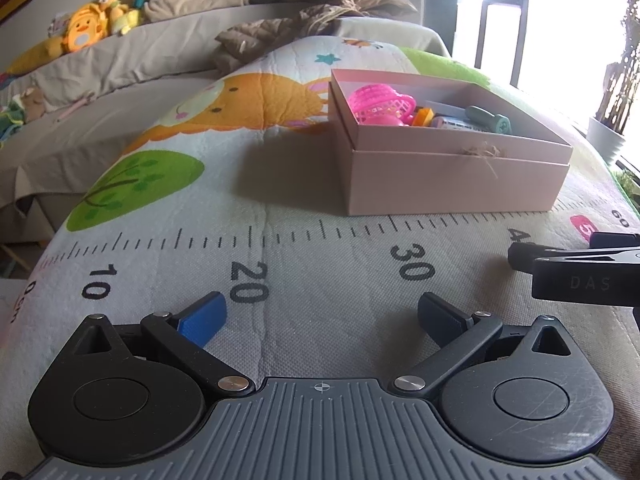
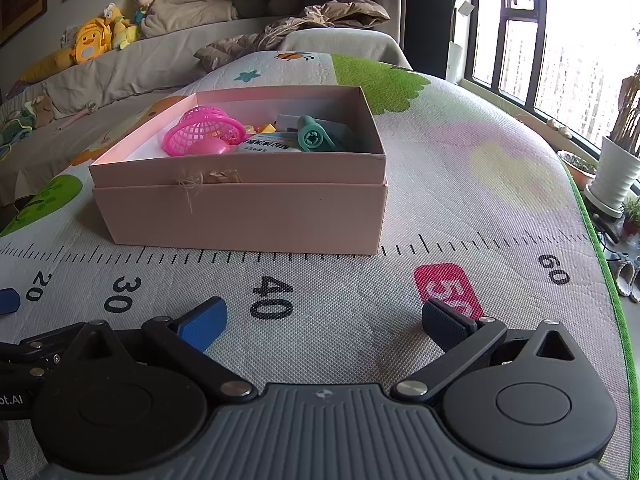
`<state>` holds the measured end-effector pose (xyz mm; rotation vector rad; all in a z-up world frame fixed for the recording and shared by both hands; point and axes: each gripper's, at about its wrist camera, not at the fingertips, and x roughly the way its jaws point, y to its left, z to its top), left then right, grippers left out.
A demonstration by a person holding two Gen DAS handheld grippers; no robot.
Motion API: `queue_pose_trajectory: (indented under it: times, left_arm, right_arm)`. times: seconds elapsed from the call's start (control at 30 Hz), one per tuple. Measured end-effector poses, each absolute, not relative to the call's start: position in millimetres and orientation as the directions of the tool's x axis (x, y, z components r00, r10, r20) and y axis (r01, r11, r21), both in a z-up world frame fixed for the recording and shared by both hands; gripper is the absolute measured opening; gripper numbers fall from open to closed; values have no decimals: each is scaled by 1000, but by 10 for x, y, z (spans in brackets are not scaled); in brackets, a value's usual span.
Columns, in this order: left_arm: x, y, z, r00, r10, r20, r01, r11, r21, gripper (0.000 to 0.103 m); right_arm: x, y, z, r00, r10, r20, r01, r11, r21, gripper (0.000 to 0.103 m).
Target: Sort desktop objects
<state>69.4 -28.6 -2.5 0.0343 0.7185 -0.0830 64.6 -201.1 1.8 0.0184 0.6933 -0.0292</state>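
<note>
A pink cardboard box (image 1: 452, 176) (image 2: 240, 216) stands on a printed play mat with a ruler scale (image 1: 320, 264) (image 2: 360, 288). Inside lie a pink plastic basket (image 1: 378, 104) (image 2: 202, 130), a teal tube-shaped object (image 1: 490, 118) (image 2: 316, 134), a white labelled packet (image 2: 266, 146) and small orange and yellow pieces (image 1: 424, 116). My left gripper (image 1: 320, 316) is open and empty, low over the mat near the 20 mark. My right gripper (image 2: 326, 320) is open and empty, near the 40 mark, in front of the box.
Part of the right gripper's body (image 1: 580, 276) shows at the right in the left wrist view. A bed with plush toys (image 2: 96, 40) and bedding lies behind. Windows and potted plants (image 2: 612, 172) stand at the right, beyond the mat's green edge.
</note>
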Motion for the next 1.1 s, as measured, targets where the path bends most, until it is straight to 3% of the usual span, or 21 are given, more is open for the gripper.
queue_pose_trajectory:
  times: [1.1]
  left_arm:
    - [649,-337,13,748,-75,-660,87,996,-15,103]
  right_arm:
    - [636,-2043,23,769,-11,-639,25,1000,13,103]
